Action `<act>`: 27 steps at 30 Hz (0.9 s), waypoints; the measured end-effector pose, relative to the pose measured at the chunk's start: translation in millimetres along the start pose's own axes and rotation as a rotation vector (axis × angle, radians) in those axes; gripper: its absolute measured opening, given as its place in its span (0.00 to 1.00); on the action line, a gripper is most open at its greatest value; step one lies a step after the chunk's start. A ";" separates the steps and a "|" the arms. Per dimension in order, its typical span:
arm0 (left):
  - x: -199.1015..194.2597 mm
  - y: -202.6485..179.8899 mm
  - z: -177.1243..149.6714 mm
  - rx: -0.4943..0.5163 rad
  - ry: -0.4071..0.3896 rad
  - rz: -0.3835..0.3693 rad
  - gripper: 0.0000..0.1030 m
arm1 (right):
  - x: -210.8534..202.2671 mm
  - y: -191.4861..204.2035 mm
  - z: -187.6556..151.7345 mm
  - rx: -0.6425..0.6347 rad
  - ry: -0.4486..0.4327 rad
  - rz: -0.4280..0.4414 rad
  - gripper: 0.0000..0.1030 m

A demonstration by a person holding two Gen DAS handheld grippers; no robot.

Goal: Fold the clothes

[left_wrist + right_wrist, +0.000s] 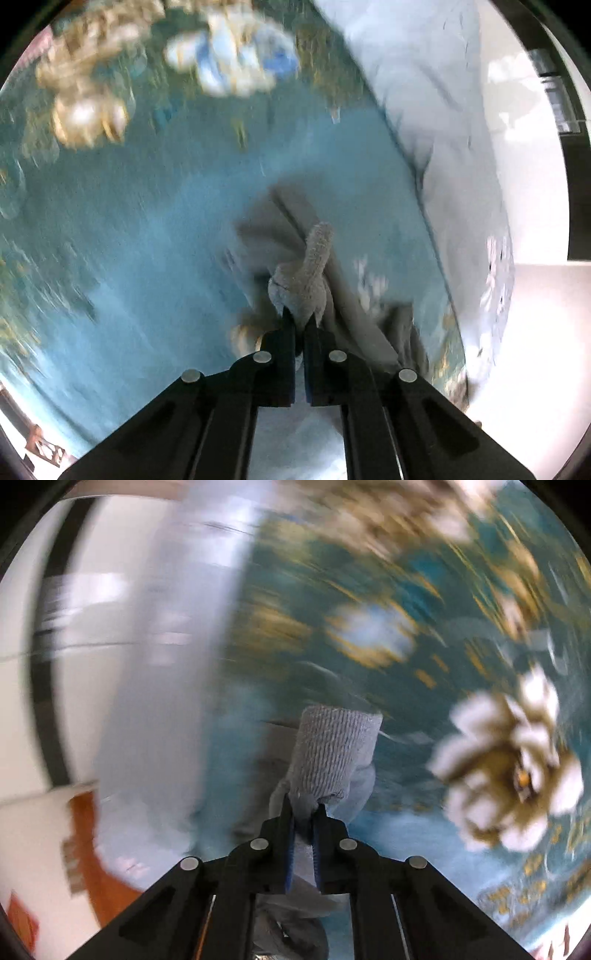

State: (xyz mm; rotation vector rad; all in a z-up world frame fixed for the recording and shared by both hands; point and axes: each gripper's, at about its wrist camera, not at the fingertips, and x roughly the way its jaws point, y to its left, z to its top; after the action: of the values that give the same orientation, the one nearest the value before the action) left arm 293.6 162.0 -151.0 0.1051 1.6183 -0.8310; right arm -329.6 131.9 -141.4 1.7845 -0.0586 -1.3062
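Note:
A grey garment (295,236) with a ribbed knit band hangs above a teal floral bedspread (147,229). My left gripper (300,320) is shut on a bunched ribbed edge (314,266) of it, with more grey cloth hanging below and to the right. My right gripper (303,808) is shut on another ribbed band (332,753) of the grey garment (354,790), which stands up beyond the fingertips. More cloth sags under the right fingers. Both views are motion-blurred.
The teal bedspread (369,686) has white and gold flowers (506,760). A pale blue sheet or pillow (424,92) lies along the bed's edge, seen also in the right wrist view (177,664). White wall and a dark frame (576,184) lie beyond; an orange-brown surface (96,834) sits low left.

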 end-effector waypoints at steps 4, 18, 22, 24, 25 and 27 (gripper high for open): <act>13.0 44.7 15.0 -0.076 0.050 0.155 0.14 | -6.8 -12.1 -6.3 -0.121 0.017 -0.185 0.08; 63.6 9.5 -48.7 0.407 0.182 0.375 0.62 | 17.6 -54.4 -27.0 -0.020 0.094 -0.306 0.08; 87.1 -3.9 -54.4 0.502 0.158 0.528 0.58 | 11.4 -36.8 -28.5 -0.051 0.083 -0.288 0.08; 91.4 5.2 -47.0 0.430 0.166 0.543 0.29 | 9.0 -29.6 -29.8 -0.062 0.081 -0.280 0.08; 91.4 8.6 -43.9 0.404 0.173 0.541 0.08 | 7.2 -25.7 -30.3 -0.066 0.080 -0.276 0.08; 80.2 15.4 -35.6 0.341 0.154 0.506 0.07 | 2.6 -16.9 -31.2 -0.081 0.073 -0.266 0.08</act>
State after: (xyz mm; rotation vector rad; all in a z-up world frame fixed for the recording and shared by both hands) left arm 252.3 163.1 -230.0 0.8031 1.4808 -0.7019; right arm -311.5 160.1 -153.4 1.8129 0.2767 -1.4058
